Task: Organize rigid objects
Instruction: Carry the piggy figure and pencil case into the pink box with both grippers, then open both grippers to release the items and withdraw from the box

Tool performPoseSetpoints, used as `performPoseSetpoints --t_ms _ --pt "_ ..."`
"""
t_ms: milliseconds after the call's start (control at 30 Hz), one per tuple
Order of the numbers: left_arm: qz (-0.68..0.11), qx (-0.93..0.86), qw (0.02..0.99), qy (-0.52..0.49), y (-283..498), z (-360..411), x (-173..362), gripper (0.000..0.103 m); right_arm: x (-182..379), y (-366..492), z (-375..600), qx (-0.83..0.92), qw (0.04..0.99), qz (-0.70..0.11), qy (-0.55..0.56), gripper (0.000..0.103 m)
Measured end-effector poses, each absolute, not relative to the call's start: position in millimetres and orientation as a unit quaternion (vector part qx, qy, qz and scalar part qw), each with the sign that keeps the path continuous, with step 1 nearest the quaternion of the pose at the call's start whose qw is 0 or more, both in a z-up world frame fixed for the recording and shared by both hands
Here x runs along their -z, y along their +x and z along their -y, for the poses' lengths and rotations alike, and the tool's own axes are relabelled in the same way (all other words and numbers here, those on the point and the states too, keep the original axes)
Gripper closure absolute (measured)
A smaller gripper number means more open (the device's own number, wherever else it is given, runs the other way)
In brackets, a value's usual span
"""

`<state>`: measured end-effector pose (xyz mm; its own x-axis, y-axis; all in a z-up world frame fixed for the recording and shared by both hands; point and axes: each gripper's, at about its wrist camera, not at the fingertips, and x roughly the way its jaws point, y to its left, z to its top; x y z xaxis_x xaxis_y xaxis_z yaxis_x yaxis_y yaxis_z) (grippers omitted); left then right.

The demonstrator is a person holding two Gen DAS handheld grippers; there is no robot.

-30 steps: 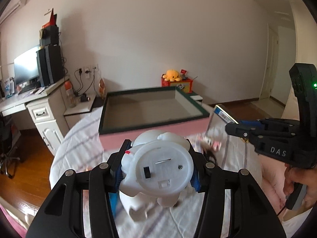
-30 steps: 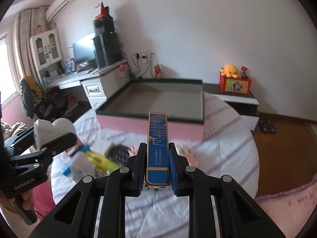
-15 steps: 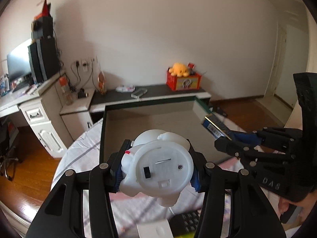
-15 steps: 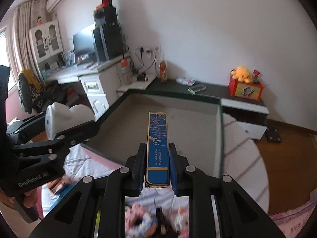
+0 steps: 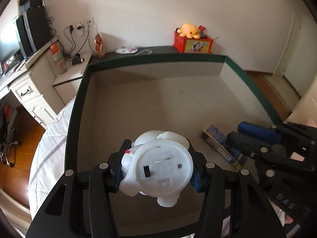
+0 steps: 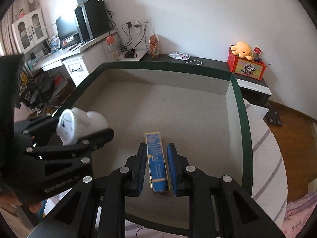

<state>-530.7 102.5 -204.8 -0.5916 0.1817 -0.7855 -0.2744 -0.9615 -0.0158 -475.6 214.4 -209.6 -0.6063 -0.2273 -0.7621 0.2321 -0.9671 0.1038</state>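
Note:
My left gripper [image 5: 158, 158] is shut on a white plastic toy figure [image 5: 158, 168], its round underside towards the camera, held just above the floor of a big box with a dark green rim [image 5: 75, 107]. It also shows in the right wrist view [image 6: 79, 125]. My right gripper [image 6: 156, 164] is open inside the same box [image 6: 239, 109]. A flat blue and gold box [image 6: 156, 158] lies on the box floor between its parted fingers, free of the left pad and close to the right one. It also shows in the left wrist view [image 5: 220, 144].
The big box stands on a bed with a white striped sheet [image 5: 49, 138]. Behind it are a low dark shelf [image 6: 208, 63] with an orange plush on a red box [image 6: 245, 59], and a white desk [image 6: 79, 59] with a monitor and speakers at the left.
Both grippers have moved forward and down from above the bed into the big box. The right gripper has opened and let go of the blue box, which now lies on the box floor.

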Motion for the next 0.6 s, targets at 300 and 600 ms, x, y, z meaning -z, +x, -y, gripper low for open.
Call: performPoseSetpoints --t_ms 300,600 --pt "-0.044 -0.935 0.092 -0.339 -475 -63 150 0.002 163 -429 -230 0.928 0.108 0.011 0.357 0.038" --pt "-0.037 -0.973 0.044 -0.222 -342 -15 93 0.0 100 -322 -241 0.961 0.104 0.014 0.255 0.023"
